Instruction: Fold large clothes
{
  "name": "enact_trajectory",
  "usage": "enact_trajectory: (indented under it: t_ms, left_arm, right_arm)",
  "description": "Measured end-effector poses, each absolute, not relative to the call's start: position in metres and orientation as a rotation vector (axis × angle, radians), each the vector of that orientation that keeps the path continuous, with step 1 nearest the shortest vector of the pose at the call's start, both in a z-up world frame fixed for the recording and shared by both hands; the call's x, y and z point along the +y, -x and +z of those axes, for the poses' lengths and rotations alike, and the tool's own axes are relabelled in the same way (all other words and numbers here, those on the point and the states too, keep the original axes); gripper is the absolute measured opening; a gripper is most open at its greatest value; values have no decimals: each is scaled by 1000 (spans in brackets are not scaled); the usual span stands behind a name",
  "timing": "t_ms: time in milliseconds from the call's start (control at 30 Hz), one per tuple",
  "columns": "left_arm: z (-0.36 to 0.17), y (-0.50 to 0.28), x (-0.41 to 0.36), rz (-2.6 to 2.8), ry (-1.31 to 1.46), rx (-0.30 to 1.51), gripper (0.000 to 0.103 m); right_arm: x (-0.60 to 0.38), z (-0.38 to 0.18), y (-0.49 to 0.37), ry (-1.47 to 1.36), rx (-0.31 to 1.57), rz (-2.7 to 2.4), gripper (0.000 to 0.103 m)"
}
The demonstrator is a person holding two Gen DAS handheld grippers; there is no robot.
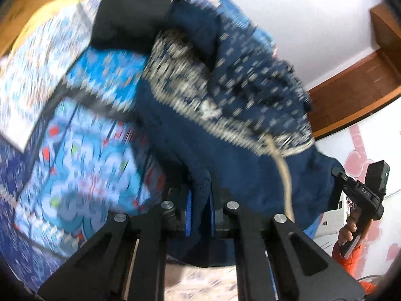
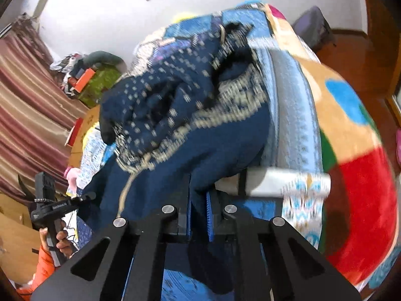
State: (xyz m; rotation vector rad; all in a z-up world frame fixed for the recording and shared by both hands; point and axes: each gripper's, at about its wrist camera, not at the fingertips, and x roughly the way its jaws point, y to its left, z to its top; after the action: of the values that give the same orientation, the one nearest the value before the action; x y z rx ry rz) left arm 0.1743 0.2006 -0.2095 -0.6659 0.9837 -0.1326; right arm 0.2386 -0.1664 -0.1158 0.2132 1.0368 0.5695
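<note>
A large navy knitted sweater (image 1: 225, 150) with a cream patterned band and a cream drawstring (image 1: 285, 175) lies bunched on the bed. My left gripper (image 1: 200, 210) is shut on its near hem, with navy cloth pinched between the blue pads. In the right wrist view the same sweater (image 2: 200, 138) hangs from my right gripper (image 2: 199, 213), which is shut on another part of the hem. Each view also shows the other gripper clamped on the sweater's edge: the right gripper (image 1: 337, 173) and the left gripper (image 2: 91, 195), both in hands with orange sleeves. Both views are motion-blurred.
A black garment (image 1: 130, 15) lies at the far end of the blue patterned bedcover (image 1: 82, 163). A folded pale blue cloth (image 2: 288, 183) and a bright fleece blanket (image 2: 351, 150) lie right of the sweater. Striped curtains (image 2: 30, 100) and clutter (image 2: 87, 77) stand left; wooden trim (image 1: 351, 87) is right.
</note>
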Motion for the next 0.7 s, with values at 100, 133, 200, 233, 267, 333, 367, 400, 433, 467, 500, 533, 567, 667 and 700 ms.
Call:
enact_trajectory:
  t_ms: [100,133,200,233,267,333,367,400,433,467,500,533,567,667,700]
  left_arm:
    - [-178,-194,207,-148,650,904,9]
    - [-165,-203,211,-149,650,868,9]
    - [-142,-222,220,-152,663,804,9]
    - [-132,-230,226,-153,672,770,9]
    - [-119,-241,232,-149,676,731,8]
    - [-101,-258,245,-129,672,681,8]
    - [-93,-271,251,-117,667,657,8]
    - [-89,-279,255,-105,662,643,8]
    - [-84,-292,261,-83,653,625,8]
    - [-82,-307,266,-59,650,614,8]
    - [-82,-318,271,-39,652,612,8]
    - [-84,-331,276,-21,654,613,8]
    - [-87,-342,280,-5,655,617,8]
    - [-104,-379,292,38,652,649,8]
    - [-112,-392,293,54,642,666,8]
  right_arm:
    - [-161,-95,-251,-207,980,596,7]
    - [-159,-88,-257,-203,962,602,7]
    - [-155,-74,-271,-199,921,604,7]
    - [-153,-68,-280,-196,903,602,7]
    - [-151,-62,-290,-190,885,595,7]
    - [-148,-52,-310,-181,856,582,7]
    - [-146,-48,-323,-180,844,574,7]
    - [-144,-46,-332,-182,836,567,7]
    - [-143,-44,-345,-192,827,553,7]
    - [-141,-43,-359,-201,817,536,7]
    - [-142,-43,-369,-205,811,522,7]
    - [-141,-44,-380,-211,807,503,6]
    - [-141,-46,-392,-220,808,486,6]
    - [-137,-64,-433,-238,848,448,6]
    - [-136,-69,-443,-240,864,443,6]
